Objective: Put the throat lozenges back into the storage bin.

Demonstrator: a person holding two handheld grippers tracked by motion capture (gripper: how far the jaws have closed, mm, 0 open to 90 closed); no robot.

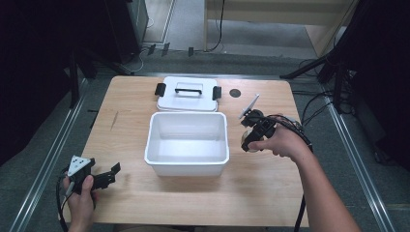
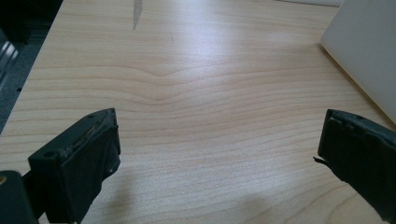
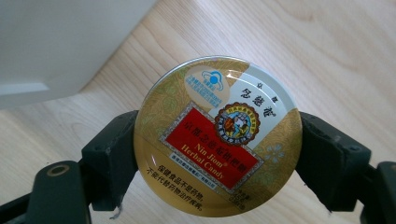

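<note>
High view: your left gripper (image 1: 115,170) rests at the table's (image 1: 270,188) near left corner, jaws spread. Farther right, your right gripper (image 1: 250,144) clamps a round candy tin (image 3: 217,135) beside the white bin (image 1: 187,164); beyond lies its lid (image 1: 187,102).

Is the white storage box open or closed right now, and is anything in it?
Open and empty: the white storage box shows a bare interior, and its lid lies flat on the table behind it.

Black tools (image 1: 107,178) with grey three-cornered plates, trailing cables.
</note>
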